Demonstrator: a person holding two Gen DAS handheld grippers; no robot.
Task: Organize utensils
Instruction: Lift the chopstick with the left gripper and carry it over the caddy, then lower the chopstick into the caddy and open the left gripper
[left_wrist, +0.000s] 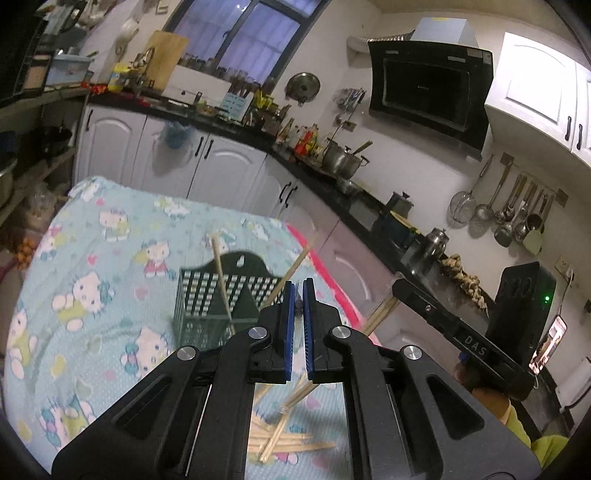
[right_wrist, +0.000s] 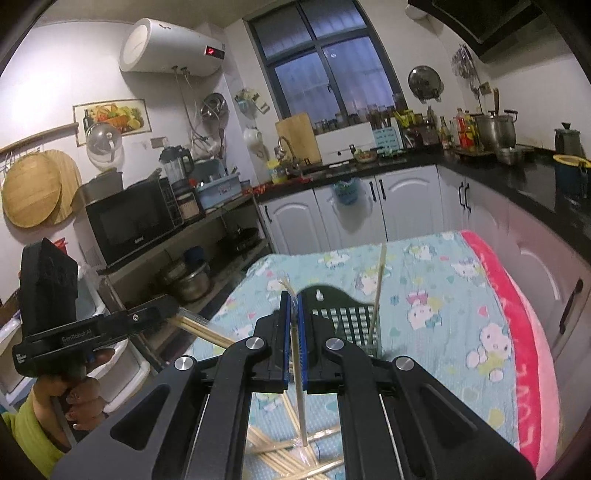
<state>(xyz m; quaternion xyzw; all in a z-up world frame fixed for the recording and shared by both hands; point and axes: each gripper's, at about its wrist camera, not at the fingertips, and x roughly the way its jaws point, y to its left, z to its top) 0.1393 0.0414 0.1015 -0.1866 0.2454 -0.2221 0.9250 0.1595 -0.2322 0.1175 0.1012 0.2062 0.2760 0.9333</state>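
Observation:
A dark green perforated utensil holder (left_wrist: 207, 306) stands on the Hello Kitty cloth, with one chopstick (left_wrist: 221, 280) upright in it; it shows in the right wrist view (right_wrist: 347, 317) too. My left gripper (left_wrist: 298, 295) is shut on a pair of chopsticks (left_wrist: 295, 269) that slant up past the holder. My right gripper (right_wrist: 293, 308) is shut on a wrapped pair of chopsticks (right_wrist: 299, 387), held above the holder's near side. Loose chopsticks (left_wrist: 284, 443) lie in a pile on the cloth under both grippers and show in the right wrist view (right_wrist: 288, 458).
The table carries a light blue cartoon cloth (left_wrist: 110, 258) with a pink blanket edge (right_wrist: 517, 350) on its right. White cabinets and a black counter (left_wrist: 332, 177) full of pots and bottles run behind. A shelf with a microwave (right_wrist: 129, 221) stands left.

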